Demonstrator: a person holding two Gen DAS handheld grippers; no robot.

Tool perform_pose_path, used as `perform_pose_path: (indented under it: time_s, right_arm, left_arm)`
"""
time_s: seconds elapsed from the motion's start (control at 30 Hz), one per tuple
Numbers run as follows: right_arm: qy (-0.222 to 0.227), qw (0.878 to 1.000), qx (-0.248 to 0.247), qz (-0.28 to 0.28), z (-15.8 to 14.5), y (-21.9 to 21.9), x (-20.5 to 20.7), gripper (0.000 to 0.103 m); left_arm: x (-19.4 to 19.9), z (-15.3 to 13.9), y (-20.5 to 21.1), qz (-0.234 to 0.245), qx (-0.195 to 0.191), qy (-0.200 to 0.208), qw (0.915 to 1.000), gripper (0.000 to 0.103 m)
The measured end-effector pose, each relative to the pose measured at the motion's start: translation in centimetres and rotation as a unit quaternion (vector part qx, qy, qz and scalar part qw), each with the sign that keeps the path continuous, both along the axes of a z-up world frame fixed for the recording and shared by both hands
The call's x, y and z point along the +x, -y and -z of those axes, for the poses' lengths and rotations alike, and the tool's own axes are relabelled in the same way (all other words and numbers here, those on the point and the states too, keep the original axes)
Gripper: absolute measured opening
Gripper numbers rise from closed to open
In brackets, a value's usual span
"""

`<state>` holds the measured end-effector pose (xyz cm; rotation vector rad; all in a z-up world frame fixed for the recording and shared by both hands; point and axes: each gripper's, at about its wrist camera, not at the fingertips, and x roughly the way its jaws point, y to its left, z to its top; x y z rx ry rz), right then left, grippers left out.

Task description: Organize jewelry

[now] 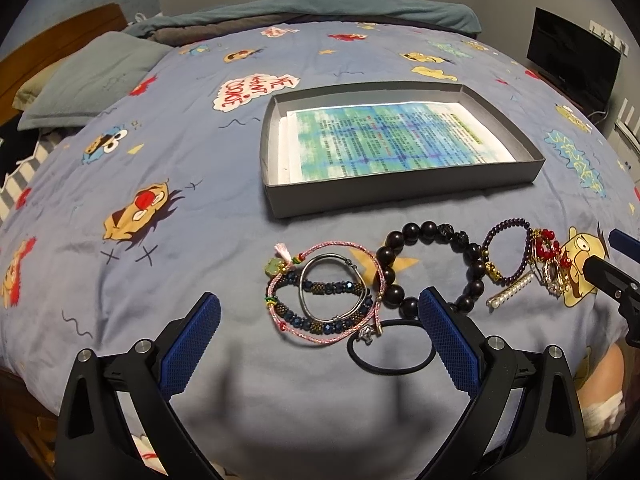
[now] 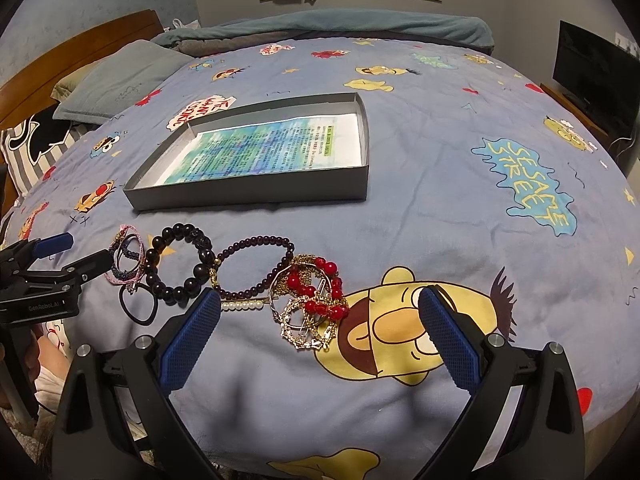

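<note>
Jewelry lies in a row on the blue cartoon bedspread, in front of a shallow grey box (image 1: 400, 190) (image 2: 248, 196) lined with a printed sheet. From the left: a pink cord bracelet (image 1: 320, 292) tangled with a silver bangle and blue beaded bracelets, a black hair tie (image 1: 390, 346), a big dark bead bracelet (image 1: 430, 270) (image 2: 180, 266), a thin purple bead bracelet (image 1: 506, 252) (image 2: 256, 266), a pearl hair clip (image 1: 510, 296) (image 2: 242, 305), and a red-and-gold pile (image 1: 550, 264) (image 2: 312, 304). My left gripper (image 1: 320, 330) is open, just short of the pink tangle. My right gripper (image 2: 320, 330) is open by the red-and-gold pile.
A grey-blue pillow (image 1: 92, 80) and wooden headboard (image 2: 80, 48) lie at the back left. A folded teal blanket (image 1: 320, 10) runs along the bed's far side. A dark screen (image 2: 596, 72) stands at the right. The bed's edge is just beneath both grippers.
</note>
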<state>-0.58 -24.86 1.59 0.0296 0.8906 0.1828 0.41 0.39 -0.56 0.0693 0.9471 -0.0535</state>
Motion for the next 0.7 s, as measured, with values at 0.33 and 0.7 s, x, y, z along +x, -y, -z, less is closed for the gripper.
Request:
perform_pose_path:
  time_s: [0.33, 0.7]
  right_arm:
    - [-0.005, 1.000, 0.003, 0.005, 0.6, 0.2, 0.3, 0.098]
    - [0.020, 1.000, -0.003, -0.005, 0.5, 0.4, 0.5, 0.098]
  left_arm:
    - [0.3, 0.5, -0.3, 0.004, 0.002, -0.003, 1.0000, 0.098]
    - [1.7, 0.9, -2.6, 0.027, -0.016, 0.025, 0.9992, 0.098]
